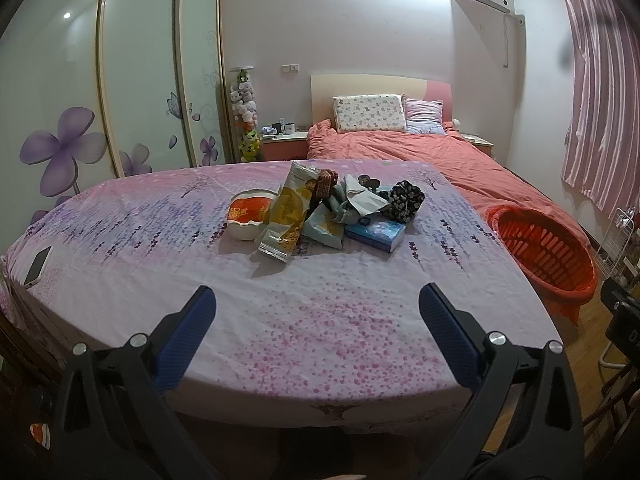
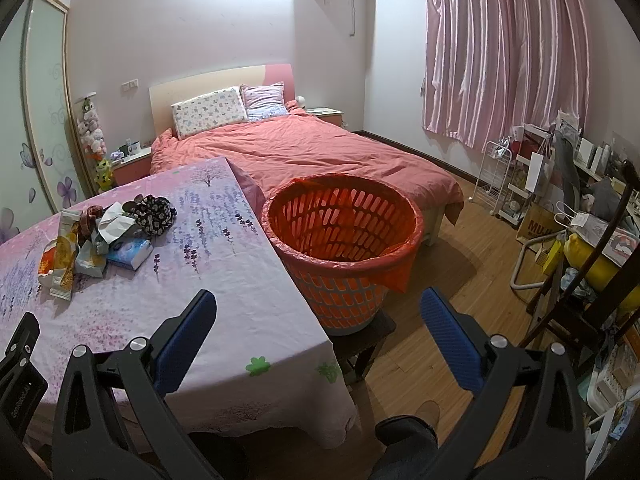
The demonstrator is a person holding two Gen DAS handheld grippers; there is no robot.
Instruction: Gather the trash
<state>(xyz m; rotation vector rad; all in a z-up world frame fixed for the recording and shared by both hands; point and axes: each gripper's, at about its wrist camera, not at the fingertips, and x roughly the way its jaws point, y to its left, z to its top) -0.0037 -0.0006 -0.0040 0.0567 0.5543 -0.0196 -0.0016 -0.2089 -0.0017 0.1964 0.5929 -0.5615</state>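
Observation:
A pile of trash lies mid-table on the pink flowered cloth (image 1: 160,264): a gold snack wrapper (image 1: 289,212), a red and white bowl (image 1: 249,216), a blue tissue pack (image 1: 376,233), crumpled paper (image 1: 362,196) and a black floral cloth item (image 1: 406,199). The pile also shows in the right wrist view (image 2: 100,240). An orange basket (image 2: 342,248) lined with a red bag stands on a stool at the table's right edge. My left gripper (image 1: 316,304) is open and empty over the near table. My right gripper (image 2: 316,308) is open and empty, near the basket.
A white phone (image 1: 38,266) lies at the table's left edge. A bed with a salmon cover (image 2: 304,152) stands behind. Wardrobe doors (image 1: 132,80) are on the left. Cluttered shelves and chairs (image 2: 580,208) line the right side, with wood floor (image 2: 460,264) between.

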